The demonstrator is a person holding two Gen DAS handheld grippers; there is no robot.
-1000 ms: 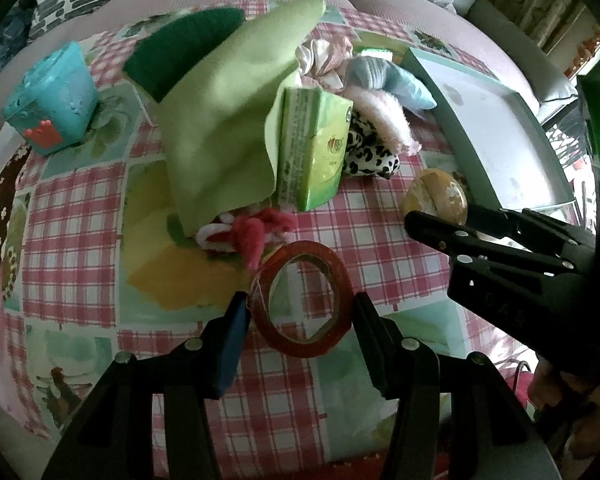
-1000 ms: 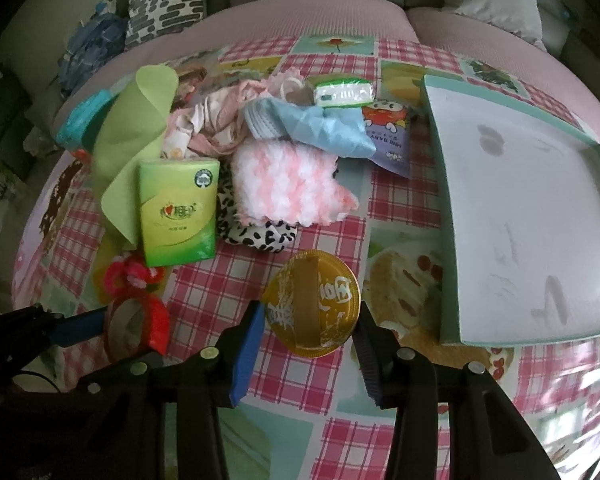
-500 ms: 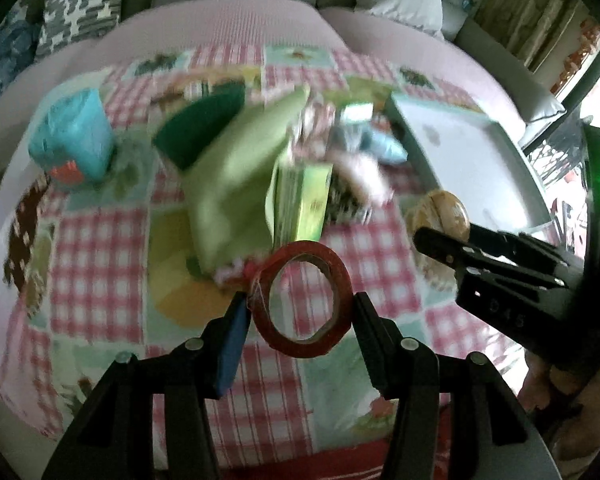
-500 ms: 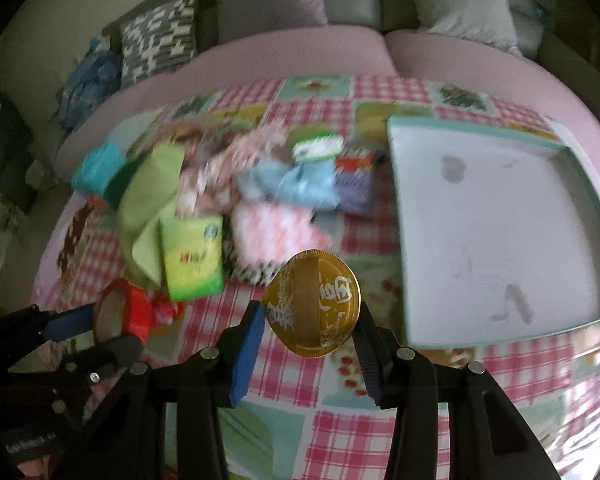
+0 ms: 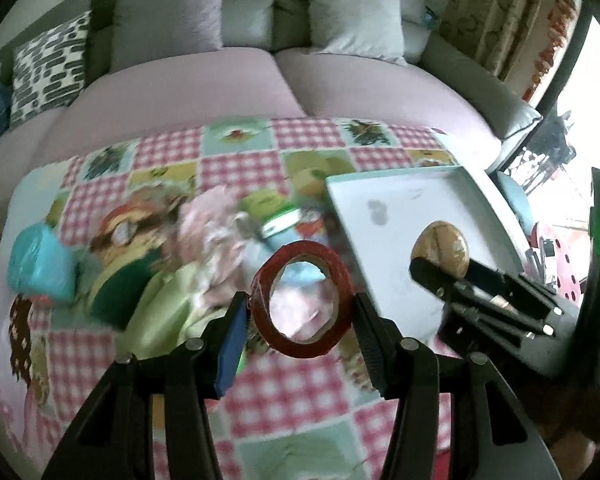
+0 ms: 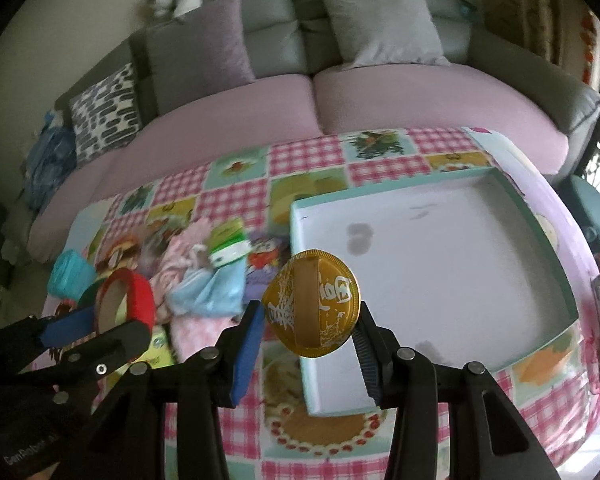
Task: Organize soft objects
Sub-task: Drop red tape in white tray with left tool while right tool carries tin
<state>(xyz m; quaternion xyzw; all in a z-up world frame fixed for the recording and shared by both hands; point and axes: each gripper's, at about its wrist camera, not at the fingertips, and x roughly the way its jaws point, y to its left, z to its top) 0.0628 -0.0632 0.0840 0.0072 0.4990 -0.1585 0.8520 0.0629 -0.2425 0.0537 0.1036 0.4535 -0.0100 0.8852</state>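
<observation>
Your left gripper (image 5: 298,316) clamps the red tape roll (image 5: 303,299) above the soft pile (image 6: 204,280) — your right gripper (image 6: 309,322) pinches the gold disc (image 6: 311,309) at the tray (image 6: 440,264) edge — both lifted off the checked cloth (image 6: 236,192)

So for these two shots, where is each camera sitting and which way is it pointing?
Left wrist view: on the left tongs, looking along the fingers over the checked table toward the sofa; they clamp a red tape roll, with the right tongs at right.
Right wrist view: on the right tongs, facing the same way above the white tray; they clamp a gold disc, with the left tongs at lower left.
Shared: tray, tape roll, disc, sofa, soft pile.
</observation>
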